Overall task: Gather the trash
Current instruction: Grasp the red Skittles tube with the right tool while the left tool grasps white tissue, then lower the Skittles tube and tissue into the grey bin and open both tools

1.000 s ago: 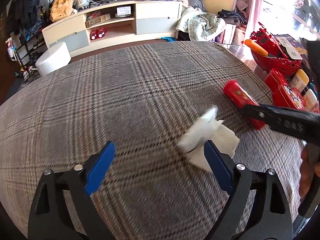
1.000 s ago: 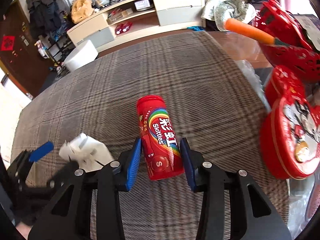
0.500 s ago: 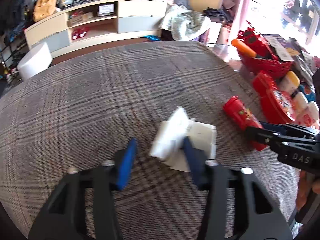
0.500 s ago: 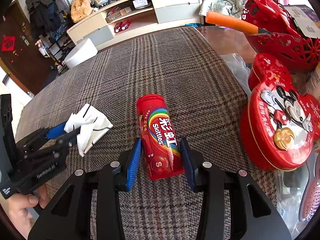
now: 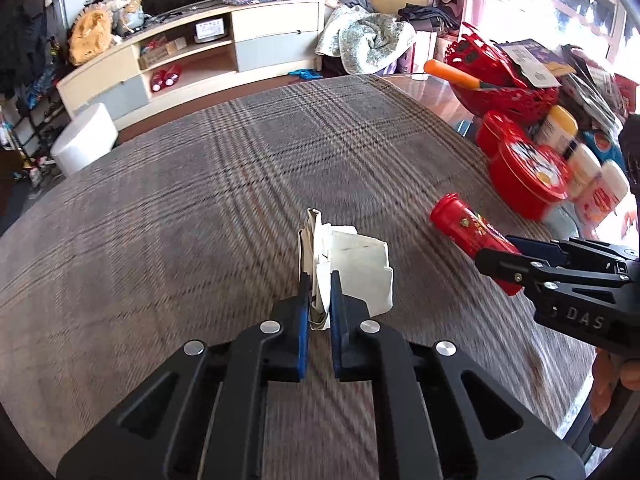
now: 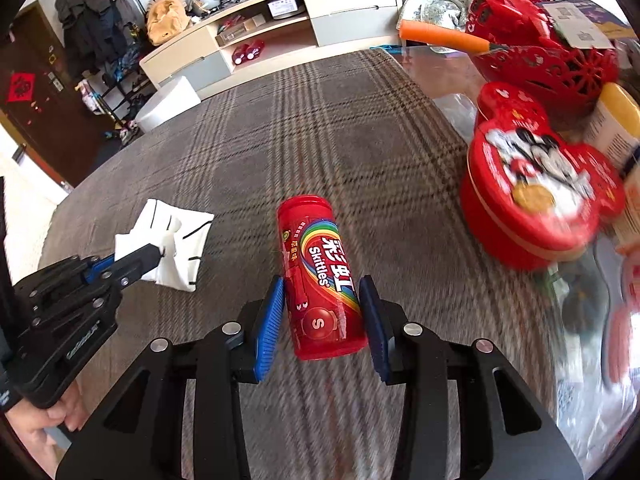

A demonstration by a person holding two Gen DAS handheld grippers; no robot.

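Left wrist view: the left gripper (image 5: 319,294), whose jaws have just been closing, pinches one crumpled white paper wad (image 5: 352,268) at centre over the plaid cloth (image 5: 200,208). At 3 o'clock the right gripper (image 5: 500,258), marked "DAS", clamps one red tube (image 5: 468,232).

Right wrist view: the right gripper (image 6: 322,320) grips one Skittles tube (image 6: 320,276), "Skittles" and an "S" legible, between narrow-set pads. At 9 o'clock is the paper wad (image 6: 176,244); at 2 o'clock, one red Mickey tin (image 6: 536,200).
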